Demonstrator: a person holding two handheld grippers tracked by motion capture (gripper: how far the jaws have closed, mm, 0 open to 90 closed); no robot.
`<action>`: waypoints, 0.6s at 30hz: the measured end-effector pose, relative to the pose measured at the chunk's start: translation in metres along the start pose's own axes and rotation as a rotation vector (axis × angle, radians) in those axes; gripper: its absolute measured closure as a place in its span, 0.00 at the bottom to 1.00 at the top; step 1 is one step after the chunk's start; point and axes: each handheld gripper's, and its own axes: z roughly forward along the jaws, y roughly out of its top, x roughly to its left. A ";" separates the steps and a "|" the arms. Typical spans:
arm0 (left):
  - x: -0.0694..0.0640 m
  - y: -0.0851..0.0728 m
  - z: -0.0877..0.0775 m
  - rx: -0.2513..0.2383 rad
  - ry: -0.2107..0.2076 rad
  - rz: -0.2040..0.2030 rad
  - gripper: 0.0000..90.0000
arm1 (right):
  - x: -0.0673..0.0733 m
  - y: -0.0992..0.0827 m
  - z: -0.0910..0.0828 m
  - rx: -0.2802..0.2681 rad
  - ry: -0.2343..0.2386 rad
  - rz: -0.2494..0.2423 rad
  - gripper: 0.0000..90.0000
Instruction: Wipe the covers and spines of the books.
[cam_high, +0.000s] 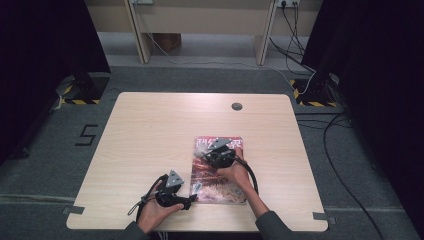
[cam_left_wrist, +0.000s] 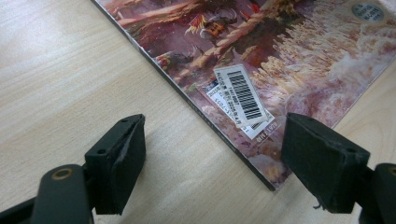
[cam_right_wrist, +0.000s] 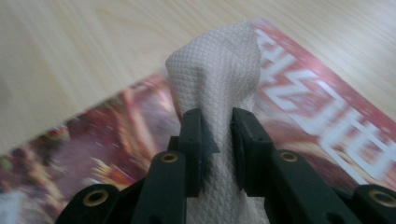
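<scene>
Nearest the person, the left gripper rests on the pale wood-grain table just off the magazine's near left corner, its black padded jaws spread wide with nothing between them. Just beyond them lies the glossy red-and-brown magazine, flat, a white barcode sticker on its cover. Farther up, the right gripper hovers over the magazine's upper part, its jaws pinching a folded white paper towel with a quilted diamond texture, which stands up between them.
</scene>
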 end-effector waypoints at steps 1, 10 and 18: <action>0.000 0.000 0.000 -0.001 -0.002 -0.001 0.24 | 0.000 0.000 0.000 0.000 0.000 0.000 0.83; 0.000 0.000 0.000 0.000 -0.004 -0.001 0.24 | -0.047 -0.034 -0.026 -0.004 -0.111 0.114 0.83; 0.000 0.000 0.000 0.000 -0.005 0.000 0.24 | -0.063 -0.044 -0.034 -0.002 -0.169 0.154 0.83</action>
